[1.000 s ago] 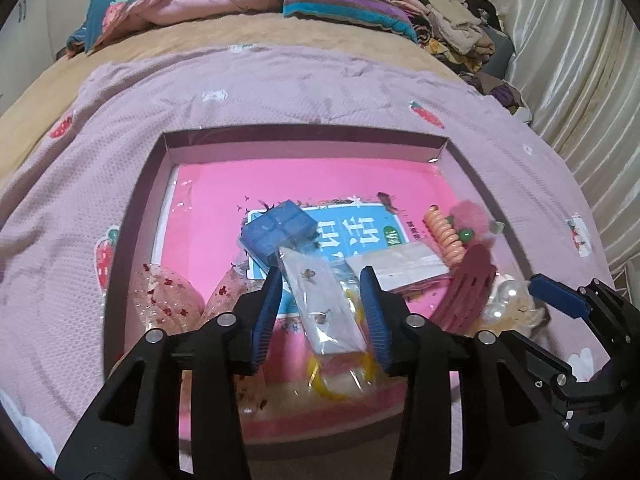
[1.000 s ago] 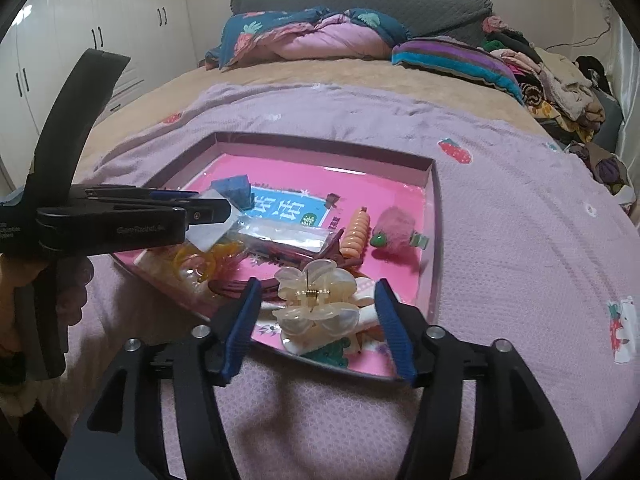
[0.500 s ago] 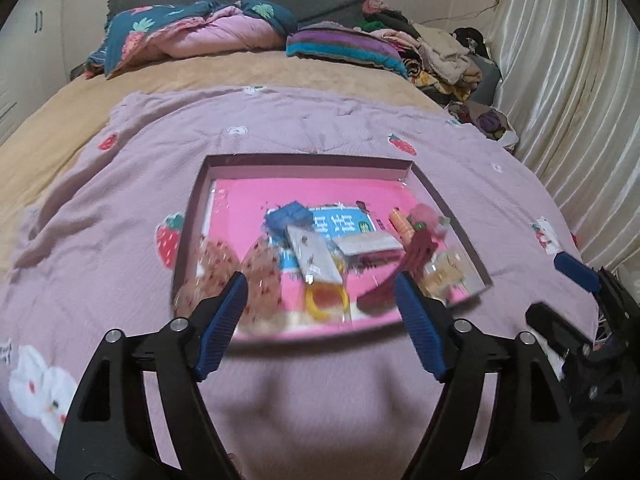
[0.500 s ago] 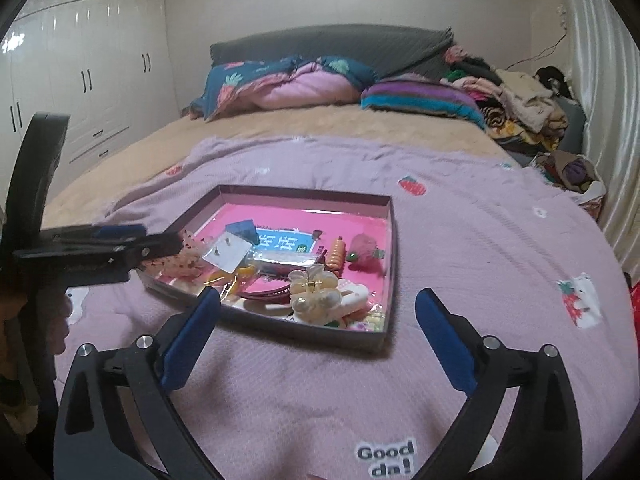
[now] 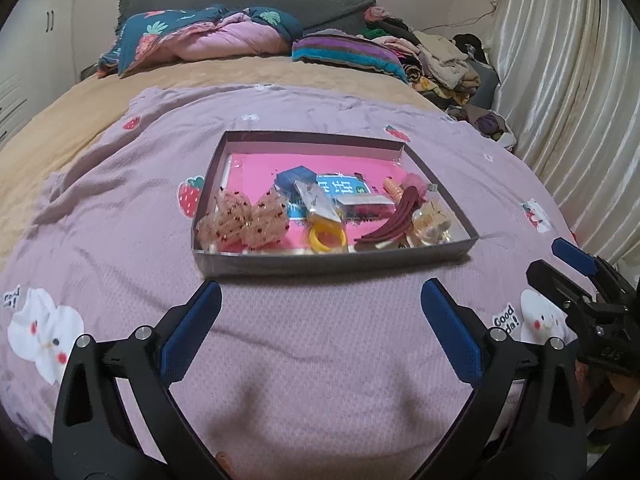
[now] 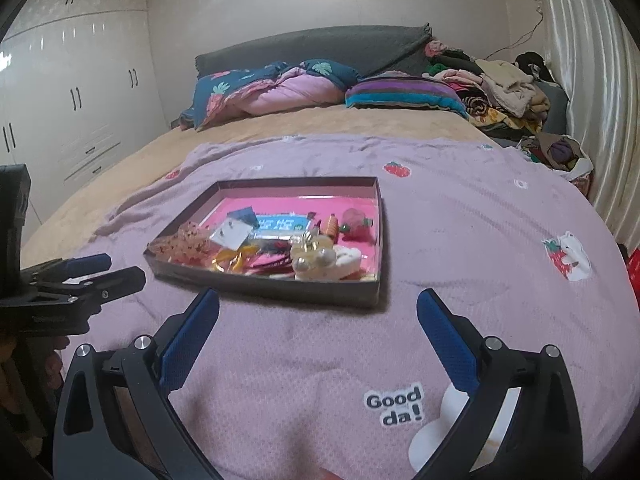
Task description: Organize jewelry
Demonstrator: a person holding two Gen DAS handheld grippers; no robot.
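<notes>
A shallow dark box (image 5: pixel 328 262) with a pink floor lies on the purple blanket; it also shows in the right wrist view (image 6: pixel 280 284). In it lie a sheer bow (image 5: pixel 244 220), a yellow ring (image 5: pixel 327 238), a blue case (image 5: pixel 295 178), a clear earring packet (image 5: pixel 318 200), a maroon comb clip (image 5: pixel 394 220) and a pearl claw clip (image 6: pixel 314 258). My left gripper (image 5: pixel 320 320) is open and empty, short of the box's near wall. My right gripper (image 6: pixel 318 328) is open and empty, also short of the box.
Pillows and a folded quilt (image 5: pixel 208 40) lie at the bed's head. A clothes pile (image 5: pixel 436 60) sits at the far right by the curtain (image 5: pixel 560 80). White wardrobes (image 6: pixel 72 100) stand left. The right gripper shows at the left view's right edge (image 5: pixel 580 280).
Both grippers have pulled back out of the box and opened wide. The left one let go of the earring packet, which now lies in the box.
</notes>
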